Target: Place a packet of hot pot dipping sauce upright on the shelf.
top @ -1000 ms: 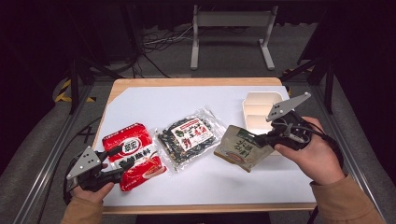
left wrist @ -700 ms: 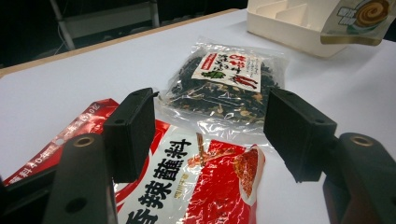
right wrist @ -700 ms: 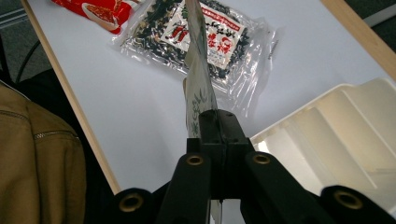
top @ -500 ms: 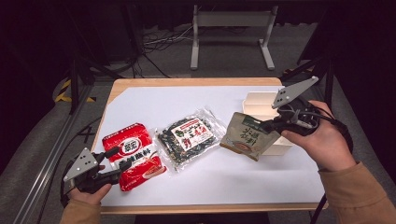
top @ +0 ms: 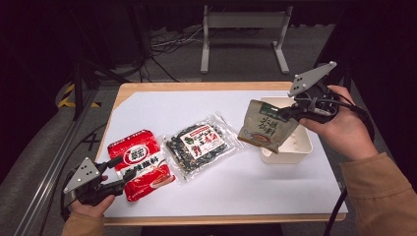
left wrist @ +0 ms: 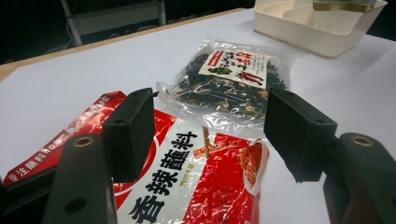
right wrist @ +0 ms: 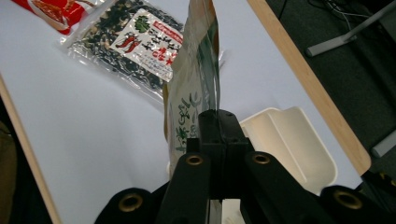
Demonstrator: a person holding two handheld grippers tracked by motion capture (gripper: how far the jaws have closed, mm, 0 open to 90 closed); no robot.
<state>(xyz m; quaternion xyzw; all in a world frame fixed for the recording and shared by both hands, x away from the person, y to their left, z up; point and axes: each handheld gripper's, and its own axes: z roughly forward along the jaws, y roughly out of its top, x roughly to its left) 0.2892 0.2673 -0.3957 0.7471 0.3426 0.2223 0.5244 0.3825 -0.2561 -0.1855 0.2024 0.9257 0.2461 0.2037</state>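
Near the table's point(top: 147, 101) front left corner, my left gripper point(top: 120, 172) rests spread astride the red sachet point(top: 140, 164); mid-table, the clear spice bag point(top: 199, 145). My right gripper point(top: 290, 114) pinches the beige pouch point(top: 265, 129) above the white bin point(top: 302, 147) by the right edge. Risk: a thin edge grip may let it swing and snag the rim.

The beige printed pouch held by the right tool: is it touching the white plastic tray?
Cannot tell. In the high view the beige printed pouch overlaps the white plastic tray, hanging from the right tool, but no view plainly shows a gap or contact.
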